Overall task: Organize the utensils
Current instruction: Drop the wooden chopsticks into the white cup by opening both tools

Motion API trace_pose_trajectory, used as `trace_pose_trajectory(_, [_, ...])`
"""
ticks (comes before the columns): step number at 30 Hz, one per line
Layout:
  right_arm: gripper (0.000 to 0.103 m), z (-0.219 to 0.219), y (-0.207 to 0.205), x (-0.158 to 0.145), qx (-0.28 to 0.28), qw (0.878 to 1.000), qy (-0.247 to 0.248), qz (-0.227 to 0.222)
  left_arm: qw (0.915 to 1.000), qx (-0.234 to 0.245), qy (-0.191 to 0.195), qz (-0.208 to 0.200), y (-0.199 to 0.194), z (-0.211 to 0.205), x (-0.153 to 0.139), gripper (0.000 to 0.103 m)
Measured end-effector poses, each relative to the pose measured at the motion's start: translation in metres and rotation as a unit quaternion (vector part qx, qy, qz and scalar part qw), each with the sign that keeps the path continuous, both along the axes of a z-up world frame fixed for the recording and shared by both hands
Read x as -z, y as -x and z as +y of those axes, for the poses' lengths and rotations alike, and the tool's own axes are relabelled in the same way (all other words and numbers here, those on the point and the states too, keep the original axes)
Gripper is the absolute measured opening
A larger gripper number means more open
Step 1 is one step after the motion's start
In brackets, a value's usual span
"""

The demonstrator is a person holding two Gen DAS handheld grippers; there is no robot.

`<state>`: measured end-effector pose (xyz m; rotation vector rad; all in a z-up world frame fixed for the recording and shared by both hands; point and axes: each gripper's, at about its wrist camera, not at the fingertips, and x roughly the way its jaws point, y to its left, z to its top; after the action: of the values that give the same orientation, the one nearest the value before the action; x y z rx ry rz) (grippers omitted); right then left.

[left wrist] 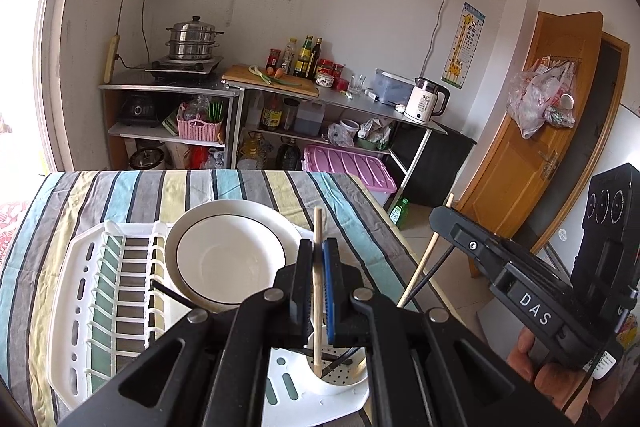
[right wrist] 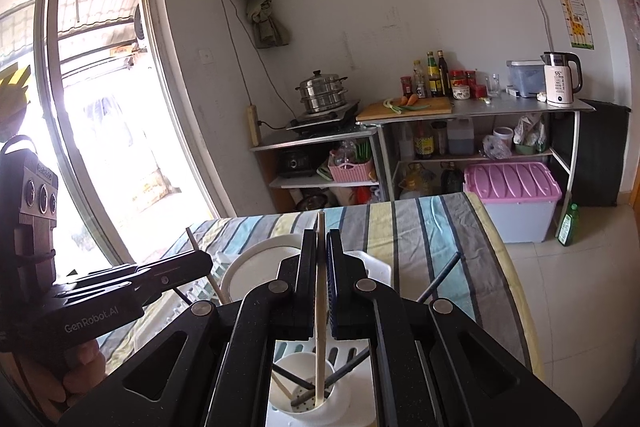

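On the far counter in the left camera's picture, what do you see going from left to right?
Steamer pot → cutting board with the bottles behind it → clear glass → plastic box → white kettle.

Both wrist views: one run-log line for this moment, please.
left gripper: shut on pale wooden chopstick | right gripper: shut on second pale chopstick | both tips in white perforated holder cup
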<state>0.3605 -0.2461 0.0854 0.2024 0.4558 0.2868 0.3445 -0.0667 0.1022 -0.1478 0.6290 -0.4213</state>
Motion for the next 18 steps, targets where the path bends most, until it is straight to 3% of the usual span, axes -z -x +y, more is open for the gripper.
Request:
trace_pose_trajectory(7, [0.004, -0.003, 0.001, 0.016, 0.007, 1.0, 0.01, 0.025, 0.9997, -0.009, -0.013, 0.018, 0.003, 0.002, 0.018, 0.006])
trace_pose_trajectory(15, [0.005, -0.008, 0.001, 0.014, 0.004, 0.999, 0.011, 0.037, 0.9991, -0.023, -0.031, 0.016, 0.009, 0.007, 0.019, 0.007])
trace_pose_trajectory(18, [0.013, -0.008, 0.005, 0.013, 0.001, 0.999, 0.017, 0.037, 0.9989, -0.027, -0.034, 0.016, 0.011, 0.008, 0.018, 0.008])
